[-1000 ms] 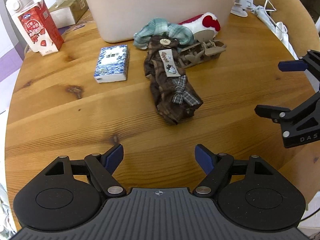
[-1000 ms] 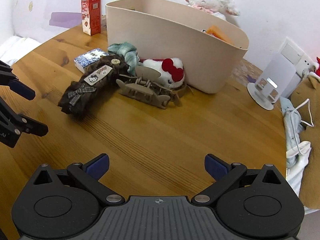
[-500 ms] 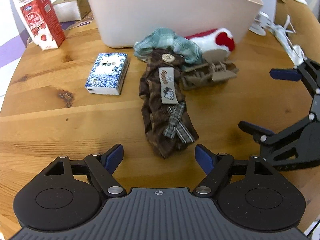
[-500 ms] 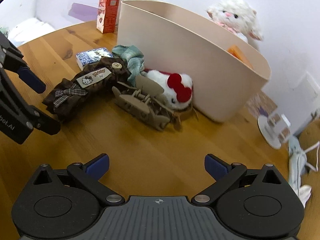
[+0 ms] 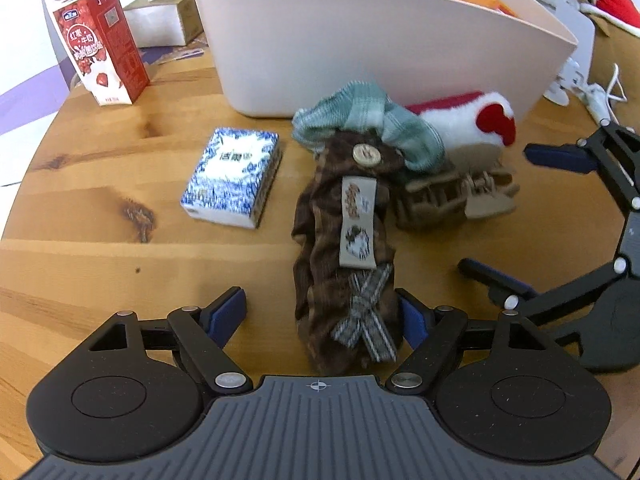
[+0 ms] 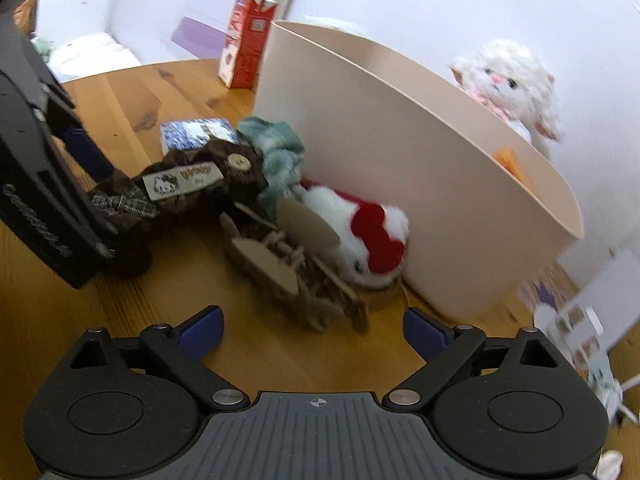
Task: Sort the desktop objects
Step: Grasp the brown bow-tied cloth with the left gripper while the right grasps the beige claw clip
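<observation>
Left gripper (image 5: pixel 322 314) gapes around the brown scrunchie (image 5: pixel 344 240)'s near end; right gripper (image 6: pixel 312 330), also apart, faces the claw clip (image 6: pixel 288 268). Scrunchie overlaps green scrunchie (image 5: pixel 368 120) beside the bin (image 5: pixel 360 40): lifting may drag it, or grippers collide

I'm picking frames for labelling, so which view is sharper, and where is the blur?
Left wrist view: mostly crisp, the tissue pack print readable, hair claw slightly soft. Right wrist view: motion-smeared, the hair claw and right-edge clutter streaked; strong fisheye bending on the bin.
</observation>
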